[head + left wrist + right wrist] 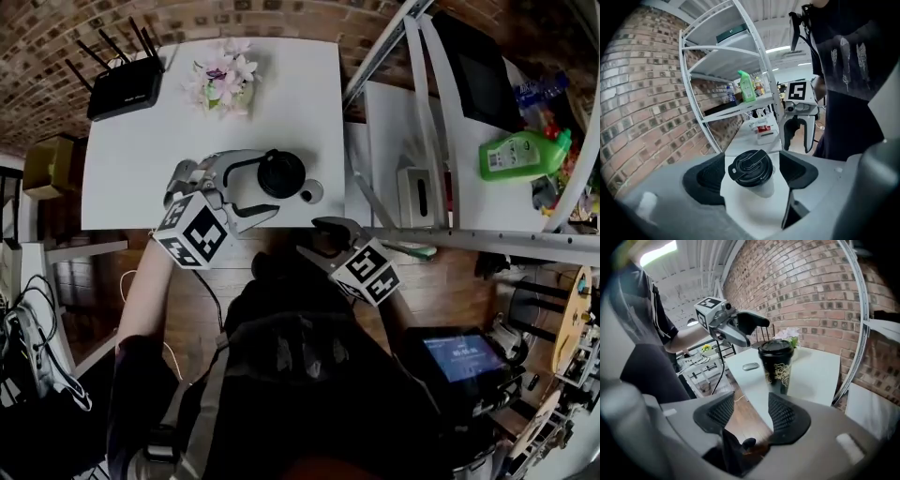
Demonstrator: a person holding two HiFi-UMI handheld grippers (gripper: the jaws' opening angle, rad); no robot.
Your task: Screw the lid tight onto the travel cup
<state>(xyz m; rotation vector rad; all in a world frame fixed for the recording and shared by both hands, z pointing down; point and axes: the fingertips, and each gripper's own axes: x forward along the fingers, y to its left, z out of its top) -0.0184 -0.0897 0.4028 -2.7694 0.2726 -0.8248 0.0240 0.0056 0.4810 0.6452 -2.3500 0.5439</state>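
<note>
The cup (281, 173) stands upright near the front edge of the white table (131, 178), with its black lid (751, 167) on top and a pale scribbled pattern on its dark side.

The left gripper (253, 186) reaches in from the cup's left, its jaws spread wide with one on either side of the cup. In the left gripper view a strip of bare table shows between each pad and the cup wall, so nothing is gripped.

The right gripper (750, 408) hangs off the table edge, in front of the cup and to its right. Its jaws stand partly apart with only wooden floor and the table edge between them, and the cup sits well beyond their tips.

A small grey mouse (312, 191) lies just beside the cup on its right, between the cup and the right gripper. A bunch of pale flowers (223, 77) sits behind the cup toward the brick wall. A black router (124, 86) with raised aerials is farther back and to the left.

To the right of the cup rises a white metal shelf rack (412, 66), its slanted posts close to that end of the table. A green bottle (520, 153) lies on a shelf there, well away from the cup, and a pale box (419, 195) lies nearer.
</note>
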